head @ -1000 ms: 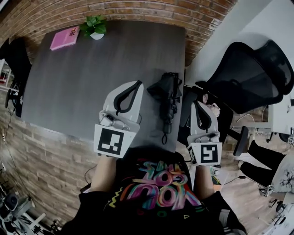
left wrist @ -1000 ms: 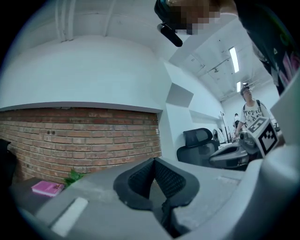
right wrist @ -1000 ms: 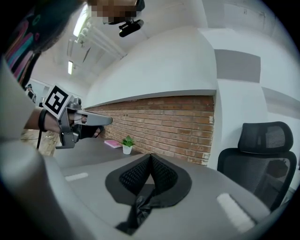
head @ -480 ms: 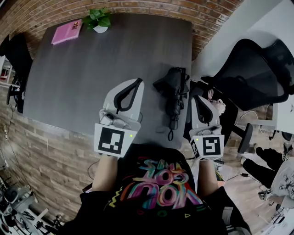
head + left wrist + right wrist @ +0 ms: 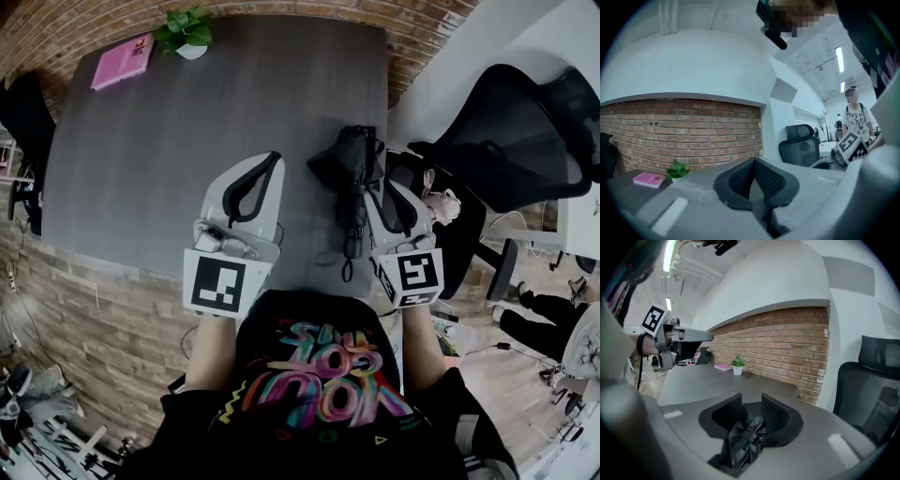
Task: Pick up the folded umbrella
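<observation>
The folded black umbrella (image 5: 349,183) lies lengthwise on the dark grey table (image 5: 169,159), close to its right edge, with its strap end toward me. My right gripper (image 5: 380,185) is low at the umbrella's right side. In the right gripper view its jaws (image 5: 751,401) are opening, and the umbrella's crumpled black fabric (image 5: 744,439) sits between them without the pads pressing on it. My left gripper (image 5: 273,158) hovers over the table left of the umbrella. Its jaws (image 5: 753,162) meet at the tips with nothing in them.
A pink book (image 5: 123,61) and a small potted plant (image 5: 186,33) sit at the table's far left corner. A black office chair (image 5: 525,141) stands right of the table, beyond its edge. Brick wall runs along the far side. A person (image 5: 855,117) stands in the background.
My right gripper has dropped and moved in from beside the table's edge to the umbrella. Its jaws have parted. The left gripper has barely moved.
</observation>
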`<state>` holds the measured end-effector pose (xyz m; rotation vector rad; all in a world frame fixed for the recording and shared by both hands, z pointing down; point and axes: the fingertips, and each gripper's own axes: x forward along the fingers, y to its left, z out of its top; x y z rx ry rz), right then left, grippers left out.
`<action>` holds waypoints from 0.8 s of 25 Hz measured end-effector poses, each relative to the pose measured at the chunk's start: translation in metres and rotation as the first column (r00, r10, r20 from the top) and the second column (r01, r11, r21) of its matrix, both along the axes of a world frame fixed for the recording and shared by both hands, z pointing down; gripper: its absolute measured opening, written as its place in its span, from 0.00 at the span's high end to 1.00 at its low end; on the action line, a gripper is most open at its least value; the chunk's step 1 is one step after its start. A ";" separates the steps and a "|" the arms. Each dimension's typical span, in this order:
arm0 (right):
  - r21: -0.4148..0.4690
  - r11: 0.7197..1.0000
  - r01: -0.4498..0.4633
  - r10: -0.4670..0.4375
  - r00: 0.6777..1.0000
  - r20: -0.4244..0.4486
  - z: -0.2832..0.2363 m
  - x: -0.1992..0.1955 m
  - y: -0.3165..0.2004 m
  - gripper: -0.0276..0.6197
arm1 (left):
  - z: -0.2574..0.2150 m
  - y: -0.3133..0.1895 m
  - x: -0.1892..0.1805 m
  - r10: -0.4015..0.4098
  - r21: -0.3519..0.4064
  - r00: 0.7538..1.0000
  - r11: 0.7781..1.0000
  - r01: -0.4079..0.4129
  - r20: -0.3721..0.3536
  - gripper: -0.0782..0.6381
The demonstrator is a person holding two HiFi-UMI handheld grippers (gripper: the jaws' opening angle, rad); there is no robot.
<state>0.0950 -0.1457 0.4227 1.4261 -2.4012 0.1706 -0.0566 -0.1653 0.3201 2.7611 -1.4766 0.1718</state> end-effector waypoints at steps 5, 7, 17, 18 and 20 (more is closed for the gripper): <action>-0.071 0.997 0.016 -0.017 1.000 -0.014 0.028 -0.005 -0.008 0.69 | 0.006 -0.007 0.001 -0.001 -0.011 1.000 1.000 0.001 0.002 0.89; -0.095 0.995 0.015 -0.017 1.000 -0.025 0.039 -0.005 -0.011 0.67 | 0.009 -0.009 0.000 -0.003 -0.018 1.000 1.000 0.003 0.004 0.89; -0.245 0.970 0.004 -0.018 0.998 -0.055 0.094 -0.003 -0.030 0.47 | 0.019 -0.019 -0.007 -0.021 -0.039 1.000 0.999 0.022 0.010 0.89; -0.262 0.965 0.001 -0.016 0.998 -0.056 0.099 -0.002 -0.031 0.46 | 0.020 -0.019 -0.007 -0.023 -0.042 1.000 0.999 0.023 0.013 0.89; -0.297 0.955 -0.005 -0.011 0.998 -0.054 0.110 -0.001 -0.034 0.42 | 0.021 -0.020 -0.008 -0.027 -0.045 1.000 0.999 0.028 0.015 0.89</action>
